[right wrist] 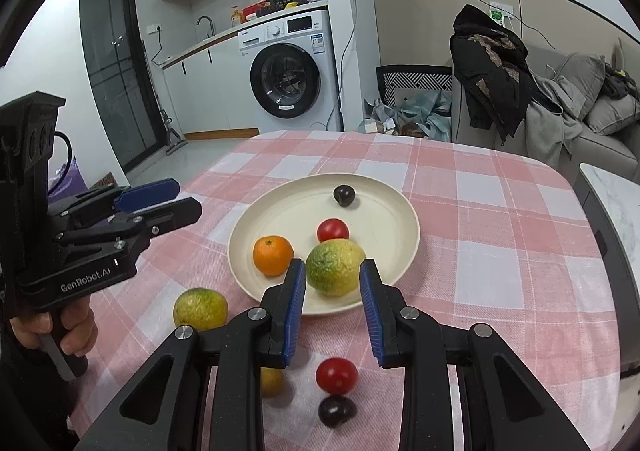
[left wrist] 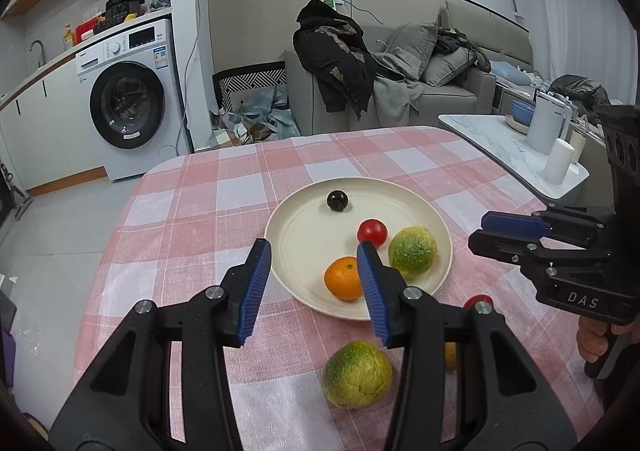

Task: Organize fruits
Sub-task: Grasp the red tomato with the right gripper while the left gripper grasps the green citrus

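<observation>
- Left gripper point(left wrist: 314, 251) hovers over the near edge of the plate point(left wrist: 304, 219); jaws parted, nothing between the pads.
- Right gripper point(right wrist: 333, 267) hovers over the plate's near rim; pads stand a narrow gap apart and clamp nothing.
- A hand holds each gripper handle.
- Cream plate sits on the pink checked tablecloth point(left wrist: 200, 211).
- On the plate:
  - dark cherry point(left wrist: 338, 200) at the far side
  - cherry tomato point(left wrist: 372, 231)
  - green-yellow citrus point(left wrist: 412, 257) beside the tomato
  - mandarin point(left wrist: 344, 279) at the near side
- Off the plate, on the cloth near the grippers:
  - second green-yellow citrus point(left wrist: 357, 373)
  - second cherry tomato point(right wrist: 337, 375)
  - second dark cherry point(right wrist: 337, 411), touching that tomato
  - small yellow fruit point(right wrist: 272, 381), partly hidden by a finger
</observation>
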The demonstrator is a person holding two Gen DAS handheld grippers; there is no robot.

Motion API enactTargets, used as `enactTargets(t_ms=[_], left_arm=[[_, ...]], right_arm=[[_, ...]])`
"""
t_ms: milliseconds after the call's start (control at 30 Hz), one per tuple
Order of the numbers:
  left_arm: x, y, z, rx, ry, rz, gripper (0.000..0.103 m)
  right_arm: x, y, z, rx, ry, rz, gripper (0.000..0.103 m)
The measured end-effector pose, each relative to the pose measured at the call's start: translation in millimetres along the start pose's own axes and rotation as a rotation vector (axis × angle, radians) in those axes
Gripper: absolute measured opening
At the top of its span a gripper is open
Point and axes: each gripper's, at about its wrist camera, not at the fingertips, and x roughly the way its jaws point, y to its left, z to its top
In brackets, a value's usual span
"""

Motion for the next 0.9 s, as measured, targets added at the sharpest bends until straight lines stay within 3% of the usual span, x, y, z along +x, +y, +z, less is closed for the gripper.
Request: enactTargets(t_ms=[233,333,467,533,800,833,900], left_arm=[[9.5,2.6,-10.8,-0.016,0.057,-0.013,0.042],[8.6,1.9,-21.3,-0.027,0.085,-0.051,0.044],[7.9,-11.7,-37.1,0.028,0.114,-0.062,0.074],[11.2,-21.1,-45.1,0.067,0.137,-0.042,0.082],[37.4,-27.0,-67.5,0.052,0.262,-0.034,0.082],[39.9,-26.7,-68.7,0.05,0.271,-0.037,0.077],[44.3,-25.6,-69.8,0.043,0.288,-0.065,0.06]], right_arm=[[7.0,4.5,-7.4,-0.038,0.056,-0.006,0.032],[6.7,0.9,-18.6,-0.044,0.093,-0.013,0.046],[11.5,-3.9,-33.9,-0.053,0.162,-0.01,0.049],[17.8,-5.6,-41.3,-0.051,0.2,-0.013,0.049],[33.6,-7.6,-52.2,-0.023,0.265,0.015,0.049],[33.9,-6.7,-52.6,-0.027,0.267,0.015,0.048],[33.5,-6.0,-53.1,-0.029,0.267,0.01,0.037]])
